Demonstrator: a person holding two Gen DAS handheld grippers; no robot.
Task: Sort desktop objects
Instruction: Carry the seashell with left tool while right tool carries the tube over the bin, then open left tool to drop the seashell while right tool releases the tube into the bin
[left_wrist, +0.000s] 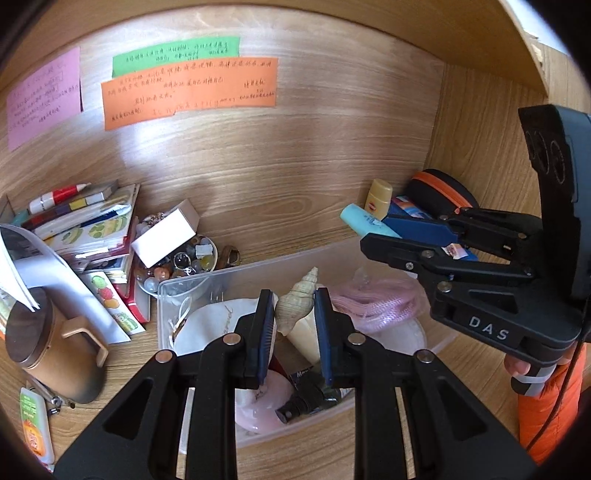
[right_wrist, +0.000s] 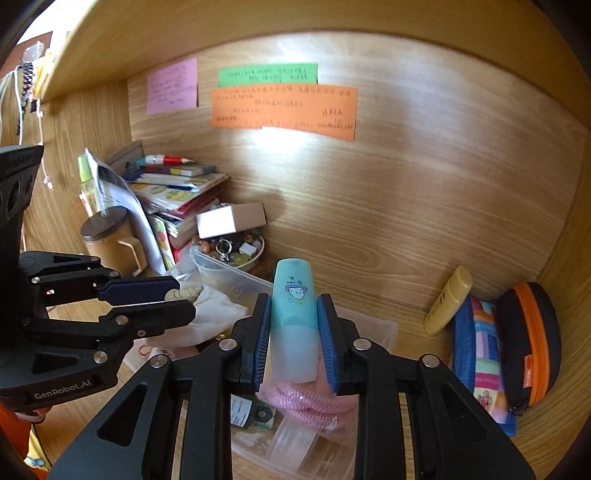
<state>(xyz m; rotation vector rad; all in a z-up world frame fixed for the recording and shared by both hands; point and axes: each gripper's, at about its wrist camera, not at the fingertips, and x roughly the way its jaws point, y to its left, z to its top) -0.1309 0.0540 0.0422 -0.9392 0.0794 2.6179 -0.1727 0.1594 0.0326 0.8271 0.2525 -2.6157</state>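
The left gripper (left_wrist: 293, 332) has its jaws clamped on a spiral seashell (left_wrist: 295, 306). The shell's long axis runs forward along the fingers, its pointed spire aimed ahead and slightly right, its wide cream end back between the blue pads (left_wrist: 266, 332). It hangs above a clear plastic bin (left_wrist: 192, 282) on the wooden tabletop (left_wrist: 122, 354).

The right gripper (right_wrist: 294, 339) has its jaws shut on a teal tube (right_wrist: 294, 314). The tube stands lengthwise between the pads (right_wrist: 327, 343), teal rounded end pointing away from the camera, pale frosted end nearest it. The pads grip it at mid-length, so both ends stick out past them. Below it lie a pink mesh bundle (right_wrist: 310, 402) and the bin's contents.

The bin also holds a white pouch (left_wrist: 207, 325) and a small black spray bottle (left_wrist: 306, 397).

To the left, a stack of books (left_wrist: 96, 225), a bowl of beads (left_wrist: 184, 262) with a white box (left_wrist: 166, 236) on it, and a lidded brown mug (left_wrist: 55, 350) crowd close to the bin. To the right, a yellow bottle (right_wrist: 447, 299), a striped pouch (right_wrist: 480, 354) and a black case with orange zip (right_wrist: 528, 343) sit in the corner against the side wall. The tabletop between bin and back panel is free, with coloured notes (right_wrist: 284, 107) on the panel above.
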